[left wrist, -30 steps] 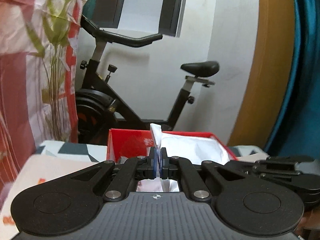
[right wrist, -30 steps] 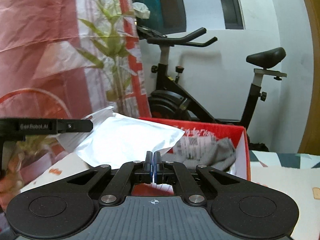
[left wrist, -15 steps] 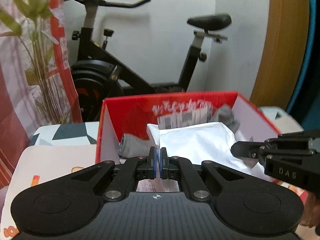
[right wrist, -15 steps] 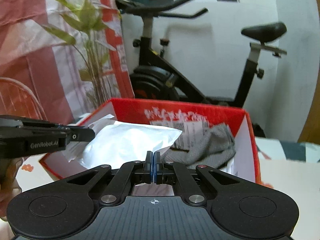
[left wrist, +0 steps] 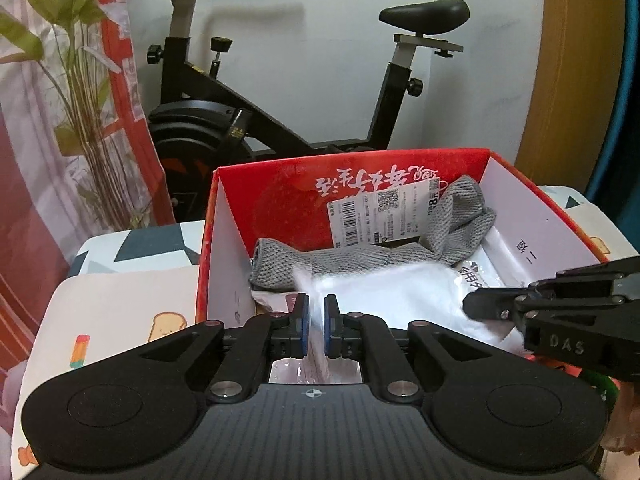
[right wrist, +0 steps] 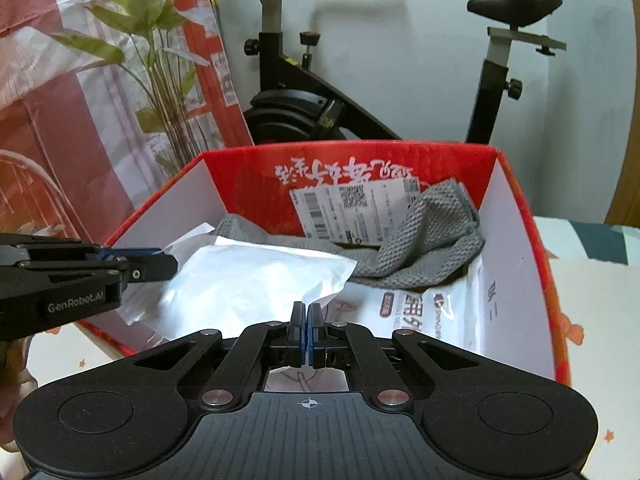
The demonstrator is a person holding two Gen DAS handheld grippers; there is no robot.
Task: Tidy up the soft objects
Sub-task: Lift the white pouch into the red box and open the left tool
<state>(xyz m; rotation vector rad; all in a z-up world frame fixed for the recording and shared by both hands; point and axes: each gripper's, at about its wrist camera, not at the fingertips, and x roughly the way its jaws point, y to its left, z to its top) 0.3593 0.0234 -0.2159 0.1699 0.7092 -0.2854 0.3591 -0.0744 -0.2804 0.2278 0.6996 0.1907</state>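
A white plastic-wrapped soft packet point(left wrist: 392, 296) point(right wrist: 248, 280) lies in the open red box point(left wrist: 280, 184) point(right wrist: 240, 168), held at both ends. My left gripper point(left wrist: 316, 326) has its jaws slightly parted around the packet's left edge. My right gripper point(right wrist: 307, 334) is shut on the packet's right corner. A grey knitted cloth point(left wrist: 456, 216) point(right wrist: 432, 224) and a printed white bag point(right wrist: 424, 304) lie inside the box beneath and behind the packet.
The box stands on a patterned cloth surface point(left wrist: 120, 304). A black exercise bike point(left wrist: 240, 112) stands behind it against a white wall. A plant point(left wrist: 80, 80) and a red-and-white sheet hang at the left. A shipping label point(left wrist: 380, 212) sticks to the box's back wall.
Both grippers lowered the packet from above the box down into it. The left gripper's jaws have parted a little; the right stays shut.
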